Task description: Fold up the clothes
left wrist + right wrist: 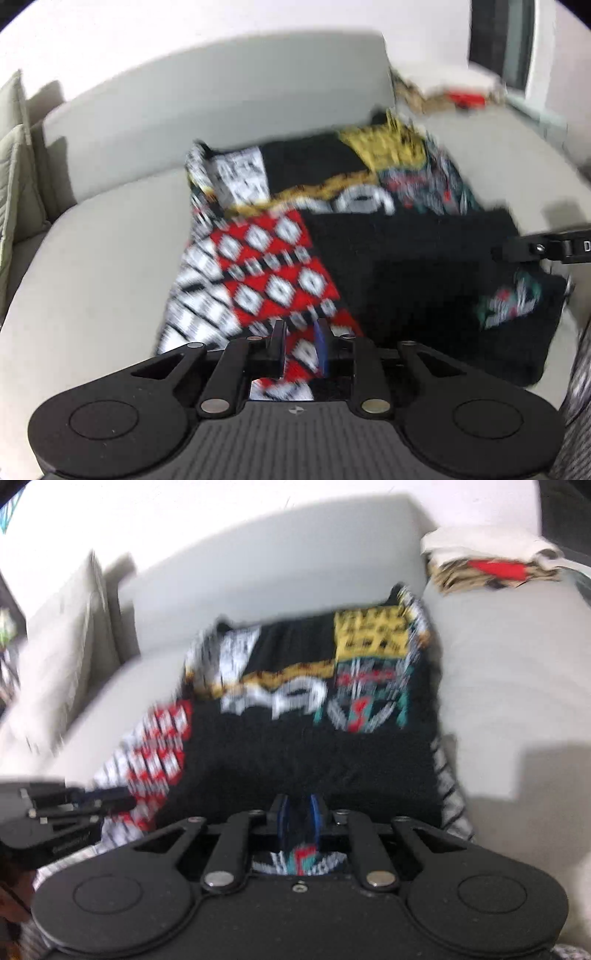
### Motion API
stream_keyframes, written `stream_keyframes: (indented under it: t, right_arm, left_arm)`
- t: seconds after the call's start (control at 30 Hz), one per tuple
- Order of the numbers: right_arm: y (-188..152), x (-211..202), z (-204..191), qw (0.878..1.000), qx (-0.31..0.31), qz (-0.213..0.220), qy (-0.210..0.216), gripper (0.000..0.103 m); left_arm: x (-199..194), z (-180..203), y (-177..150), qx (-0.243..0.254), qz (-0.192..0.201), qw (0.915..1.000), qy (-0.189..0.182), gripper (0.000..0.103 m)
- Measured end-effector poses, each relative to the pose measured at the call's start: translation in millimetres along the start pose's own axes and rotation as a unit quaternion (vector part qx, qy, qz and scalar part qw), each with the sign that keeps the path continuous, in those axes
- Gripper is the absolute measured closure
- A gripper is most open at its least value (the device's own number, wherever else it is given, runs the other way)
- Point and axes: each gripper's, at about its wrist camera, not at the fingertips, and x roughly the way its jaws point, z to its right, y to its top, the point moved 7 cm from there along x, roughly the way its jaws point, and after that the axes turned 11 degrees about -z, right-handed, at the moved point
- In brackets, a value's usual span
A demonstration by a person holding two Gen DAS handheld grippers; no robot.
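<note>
So I've got the patterned garment [332,229] laid out on the pale sofa seat [92,258], butted up near the backrest [221,92], and it's already partly doubled over, with a black panel lying across the lower right and the red-and-white diamond print showing on the left. My left gripper [300,345] is at the near edge over the diamond print with the jaws narrow, and fabric shows in the gap between them, but the frame is smeared enough that I honestly can't tell if the pads are biting or just sitting around the cloth. Same story for my right gripper [297,818]: narrow gap, a bit of the green-and-red print visible between the fingers at the near hem, can't say for sure it's pinched. My read is I'm at the lift-the-near-edge-and-carry-it-over stage. Tips for doing this bit well: make sure both sides have only the layer you mean to fold, raise both corners evenly so the hem stays straight, keep a little tension between the hands so the middle doesn't sag, and lay it toward the backrest instead of dropping it. There's a stack of folded stuff [491,565] at the far right, well apart, so it shouldn't get in the way.
</note>
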Motion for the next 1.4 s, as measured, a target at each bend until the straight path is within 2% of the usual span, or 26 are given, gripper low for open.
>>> stream_keyframes:
  t: [0.1, 0.2, 0.3, 0.37, 0.47, 0.53, 0.63, 0.7, 0.8, 0.9, 1.0, 1.07, 1.13, 1.2, 1.33, 1.4]
  right_arm:
    - [17.0, -3.5, 8.6, 0.999, 0.034, 0.011, 0.013, 0.084]
    - [33.2, 10.8, 11.2, 0.999, 0.052, 0.009, 0.008, 0.085]
    - [48.0, 29.0, 10.2, 0.998, 0.059, 0.010, 0.000, 0.084]
    - [55.0, 45.1, 10.8, 0.998, 0.065, 0.003, -0.007, 0.085]
    - [51.9, 72.1, 14.2, 0.998, 0.057, -0.013, -0.029, 0.088]
    - [48.9, 88.4, 16.8, 0.998, 0.045, -0.021, -0.044, 0.089]
    - [50.0, 97.2, 18.8, 0.997, 0.047, -0.034, -0.050, 0.089]
    - [52.4, 95.3, 19.0, 0.997, 0.050, -0.044, -0.046, 0.089]
    - [49.2, 69.3, 20.5, 0.997, 0.067, -0.042, -0.019, 0.088]
    - [39.0, 35.7, 22.1, 0.996, 0.082, -0.031, 0.007, 0.083]
    - [21.1, 7.6, 19.9, 0.996, 0.077, -0.033, 0.017, 0.081]
    - [9.1, -3.4, 16.5, 0.997, 0.071, -0.039, 0.017, 0.081]
    - [1.9, 0.5, 11.0, 0.997, 0.062, -0.046, 0.013, 0.081]
    - [-3.8, 11.4, 6.9, 0.997, 0.052, -0.056, 0.001, 0.081]
    - [-16.0, 41.2, 8.9, 0.996, 0.035, -0.073, -0.035, 0.082]
    - [-16.8, 41.8, 7.4, 0.996, 0.031, -0.078, -0.043, 0.082]
  left_arm:
    - [5.0, -17.4, 20.0, -0.009, 0.015, 0.9989, 0.044, 0.079]
    - [22.8, -34.3, 47.8, -0.065, 0.018, 0.9977, 0.008, 0.079]
    - [45.1, -41.3, 73.9, -0.089, 0.021, 0.9958, -0.002, 0.081]
    - [69.7, -37.0, 80.6, -0.083, -0.002, 0.9965, -0.011, 0.083]
    - [115.8, -29.9, 74.5, -0.064, -0.069, 0.9956, -0.002, 0.082]
    - [128.8, -30.4, 70.4, -0.065, -0.077, 0.9948, 0.002, 0.082]
    - [128.7, -29.1, 74.6, -0.067, -0.086, 0.9940, 0.008, 0.083]
    - [117.5, -26.7, 75.2, -0.048, -0.077, 0.9957, 0.018, 0.082]
    - [82.4, -33.0, 68.1, -0.056, -0.050, 0.9969, 0.023, 0.078]
    - [41.4, -43.2, 47.1, -0.069, -0.018, 0.9972, 0.023, 0.076]
    - [15.8, -47.3, 18.1, -0.064, -0.019, 0.9974, 0.026, 0.076]
    - [15.7, -45.4, -0.1, -0.052, -0.035, 0.9974, 0.035, 0.075]
    - [25.5, -46.3, -13.3, -0.045, -0.053, 0.9956, 0.063, 0.073]
    - [38.2, -52.8, -21.8, -0.056, -0.069, 0.9923, 0.087, 0.079]
    - [51.9, -60.7, -25.1, -0.078, -0.086, 0.9900, 0.080, 0.079]
    - [39.1, -62.1, -24.2, -0.075, -0.077, 0.9913, 0.076, 0.080]
